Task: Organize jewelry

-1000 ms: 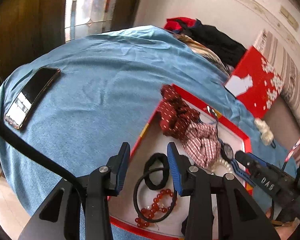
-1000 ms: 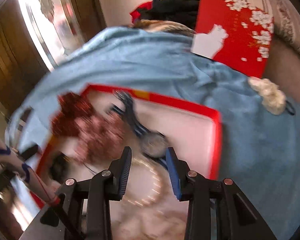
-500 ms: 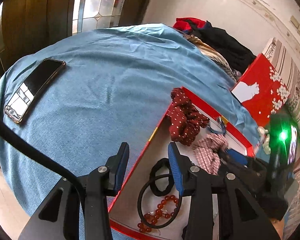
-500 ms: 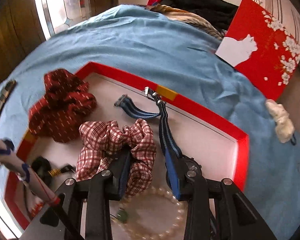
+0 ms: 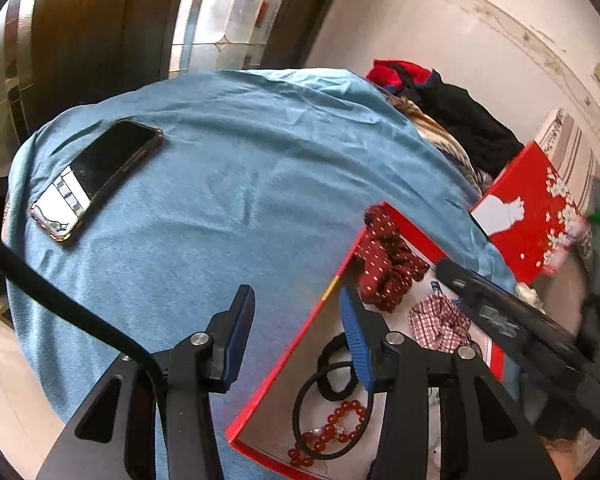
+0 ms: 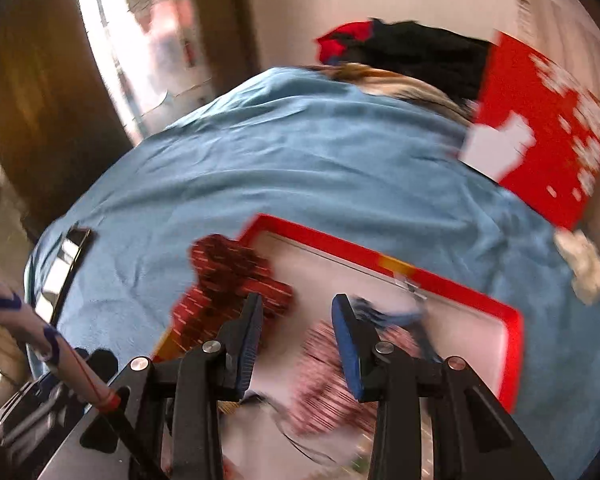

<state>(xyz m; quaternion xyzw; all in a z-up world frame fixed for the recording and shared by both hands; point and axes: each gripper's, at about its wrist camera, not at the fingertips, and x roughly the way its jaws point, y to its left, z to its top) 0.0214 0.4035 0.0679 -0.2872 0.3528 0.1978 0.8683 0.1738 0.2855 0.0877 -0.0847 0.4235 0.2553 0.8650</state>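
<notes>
A red-rimmed tray [image 5: 296, 354] [image 6: 380, 256] lies on a blue cloth. It holds a dark red dotted scrunchie [image 5: 386, 266] [image 6: 228, 280], a checked scrunchie [image 5: 440, 322] [image 6: 336, 380], black hair ties [image 5: 332, 368], a red bead bracelet [image 5: 332, 430] and a blue-strapped watch [image 6: 392, 312]. My left gripper [image 5: 296, 336] is open and empty above the tray's left rim. My right gripper [image 6: 296, 340] is open and empty above the two scrunchies; its arm [image 5: 512, 328] shows in the left wrist view. The right wrist view is blurred.
A phone [image 5: 96, 176] [image 6: 66, 264] lies on the blue cloth [image 5: 240, 168] at the left. A red box lid with white flowers [image 5: 528, 216] [image 6: 548, 128] stands at the right. A white scrunchie [image 6: 584, 268] lies beside it. Clothes [image 5: 452, 112] are piled at the back.
The right gripper has pulled back and up from the checked scrunchie and watch, still open. The left gripper has drifted left, off the tray's middle to its left rim.
</notes>
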